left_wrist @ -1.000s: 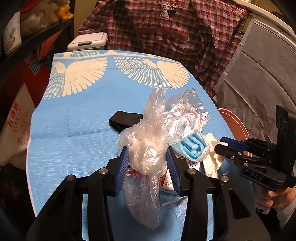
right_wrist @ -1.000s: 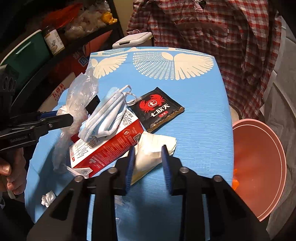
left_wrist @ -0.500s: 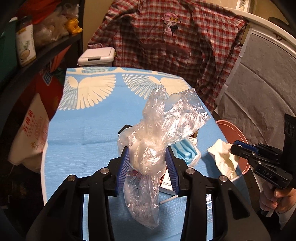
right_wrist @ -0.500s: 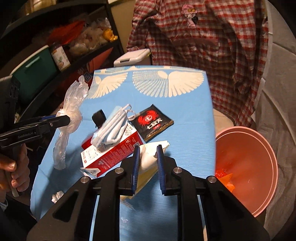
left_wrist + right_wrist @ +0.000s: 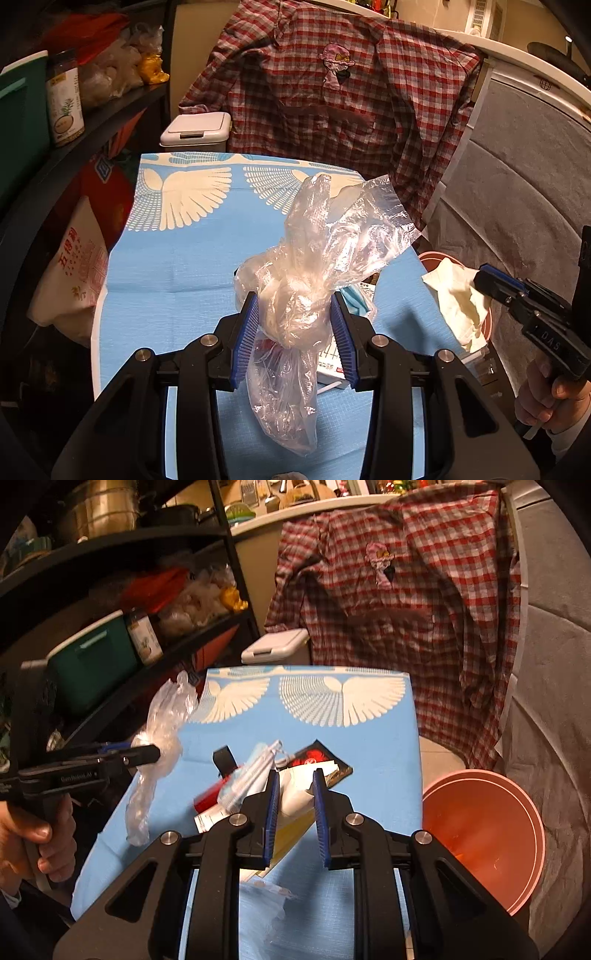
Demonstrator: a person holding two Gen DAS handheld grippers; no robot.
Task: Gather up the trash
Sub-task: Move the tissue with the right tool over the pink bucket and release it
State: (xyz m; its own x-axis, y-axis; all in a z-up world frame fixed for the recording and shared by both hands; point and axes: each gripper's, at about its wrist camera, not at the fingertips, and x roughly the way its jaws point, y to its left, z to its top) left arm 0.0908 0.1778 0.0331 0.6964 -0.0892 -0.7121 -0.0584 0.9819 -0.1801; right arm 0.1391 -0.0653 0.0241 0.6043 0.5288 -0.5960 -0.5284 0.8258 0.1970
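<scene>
My left gripper (image 5: 293, 338) is shut on a crumpled clear plastic bag (image 5: 314, 251) and holds it above the blue table (image 5: 177, 266); the bag also shows in the right wrist view (image 5: 162, 731). My right gripper (image 5: 294, 812) is shut on a white crumpled paper napkin (image 5: 293, 797), lifted off the table; the napkin shows in the left wrist view (image 5: 456, 295) near the pink bin (image 5: 434, 258). A blue face mask (image 5: 251, 775), a red and white carton (image 5: 210, 805) and a black crab-print packet (image 5: 321, 760) lie on the table.
The pink bin (image 5: 484, 834) stands on the floor right of the table. A plaid shirt (image 5: 399, 609) hangs behind. A white lidded bin (image 5: 195, 133) stands at the far end. Dark shelves (image 5: 110, 646) with jars and boxes run along the left.
Both grippers have risen. The right gripper closed on the napkin and lifted it off the table towards the bin. The left still holds the bag, higher than before.
</scene>
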